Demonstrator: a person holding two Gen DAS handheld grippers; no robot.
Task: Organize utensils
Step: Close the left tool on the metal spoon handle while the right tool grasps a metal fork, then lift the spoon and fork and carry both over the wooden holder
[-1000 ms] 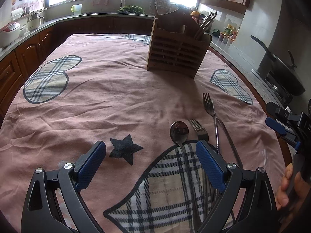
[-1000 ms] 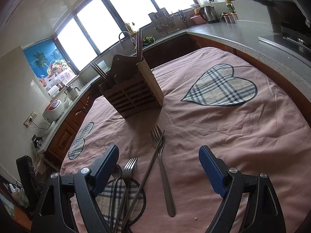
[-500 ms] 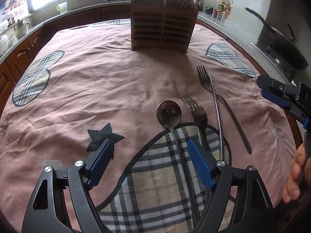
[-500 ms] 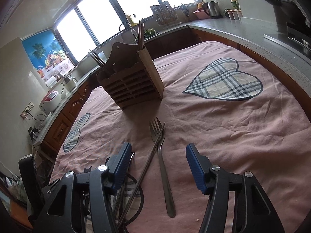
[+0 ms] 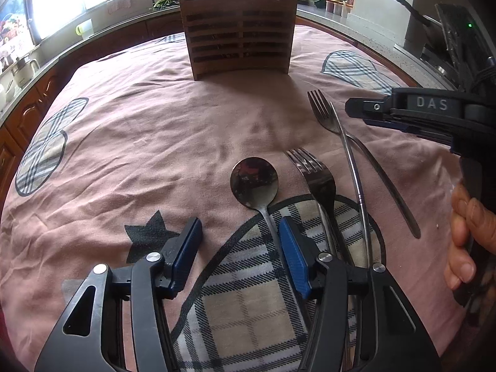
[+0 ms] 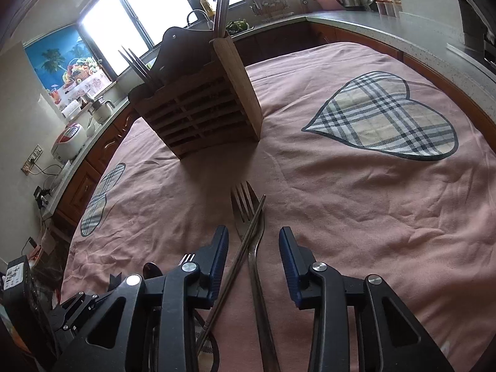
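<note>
Pink cloth [image 6: 356, 217] covers the worktop, where the right gripper [image 6: 252, 249] narrows its jaws around a fork [image 6: 248, 214] and chopstick [image 6: 238, 257], while the left gripper [image 5: 240, 241], jaws closing, straddles the spoon [image 5: 254, 179] handle, likely bound for the wooden holder [image 5: 237, 34] at upper centre.

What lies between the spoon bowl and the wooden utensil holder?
Only bare pink tablecloth; left wrist view shows nothing between spoon and wooden utensil holder.

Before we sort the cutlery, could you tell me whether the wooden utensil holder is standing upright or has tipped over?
Upright. The wooden utensil holder stands on its base on the pink tablecloth, with chopsticks sticking up from its top.
</note>
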